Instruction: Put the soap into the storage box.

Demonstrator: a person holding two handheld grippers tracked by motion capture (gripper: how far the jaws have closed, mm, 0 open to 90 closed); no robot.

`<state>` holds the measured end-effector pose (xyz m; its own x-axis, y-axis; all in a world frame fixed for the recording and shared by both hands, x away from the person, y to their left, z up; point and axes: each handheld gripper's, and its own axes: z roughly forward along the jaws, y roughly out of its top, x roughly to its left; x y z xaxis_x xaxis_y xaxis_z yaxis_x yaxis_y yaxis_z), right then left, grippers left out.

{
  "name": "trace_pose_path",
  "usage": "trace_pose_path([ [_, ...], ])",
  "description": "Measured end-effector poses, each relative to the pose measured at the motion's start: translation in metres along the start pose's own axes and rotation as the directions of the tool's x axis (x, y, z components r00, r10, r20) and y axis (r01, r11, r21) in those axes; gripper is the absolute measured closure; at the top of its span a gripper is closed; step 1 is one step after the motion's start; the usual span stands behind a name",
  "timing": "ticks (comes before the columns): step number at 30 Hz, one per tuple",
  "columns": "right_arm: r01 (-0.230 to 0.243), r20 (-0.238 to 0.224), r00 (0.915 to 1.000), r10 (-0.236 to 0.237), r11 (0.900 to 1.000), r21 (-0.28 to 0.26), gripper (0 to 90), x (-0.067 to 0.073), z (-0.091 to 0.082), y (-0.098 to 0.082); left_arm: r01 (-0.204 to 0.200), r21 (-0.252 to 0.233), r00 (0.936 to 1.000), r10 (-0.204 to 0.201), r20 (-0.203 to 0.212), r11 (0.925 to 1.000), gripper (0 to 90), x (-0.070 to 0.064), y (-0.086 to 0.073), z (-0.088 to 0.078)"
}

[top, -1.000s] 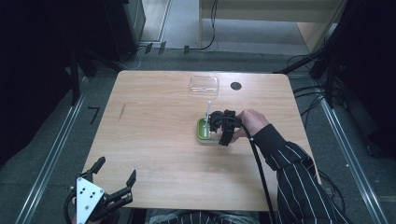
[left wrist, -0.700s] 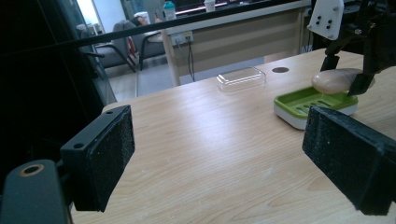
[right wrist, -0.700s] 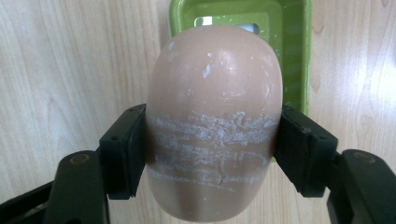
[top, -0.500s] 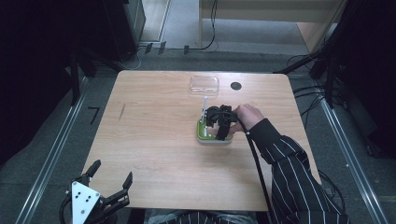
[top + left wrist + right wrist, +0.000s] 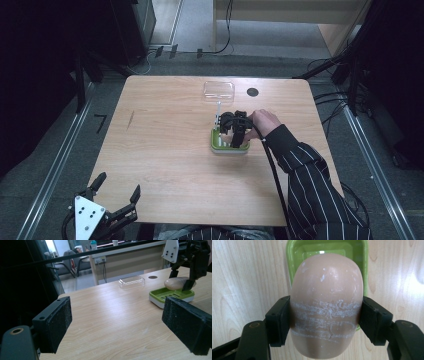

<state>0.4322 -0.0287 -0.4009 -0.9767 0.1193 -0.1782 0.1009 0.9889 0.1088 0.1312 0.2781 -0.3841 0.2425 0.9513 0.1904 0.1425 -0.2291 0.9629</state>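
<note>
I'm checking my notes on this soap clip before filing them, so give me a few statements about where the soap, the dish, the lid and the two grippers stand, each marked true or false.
1. The right gripper is shut on the soap bar. True.
2. The soap bar is above the green soap dish. True.
3. The left gripper holds the clear plastic lid. False: its jaws stand open with nothing between them, and the lid lies on the table beyond the dish.
4. The soap bar is bright blue. False: it is pale pinkish beige with white scuffs.
</note>
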Motion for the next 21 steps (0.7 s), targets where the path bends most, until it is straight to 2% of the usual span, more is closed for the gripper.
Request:
trace_pose_path([
  [21,0.009,-0.003,1.0,-0.009,1.0,0.006,32.6,-0.0097,0.0065,0.0045,0.001,0.003,0.9999,-0.001,-0.013,1.0,9.6,0.0009,-0.0008,-0.0036],
])
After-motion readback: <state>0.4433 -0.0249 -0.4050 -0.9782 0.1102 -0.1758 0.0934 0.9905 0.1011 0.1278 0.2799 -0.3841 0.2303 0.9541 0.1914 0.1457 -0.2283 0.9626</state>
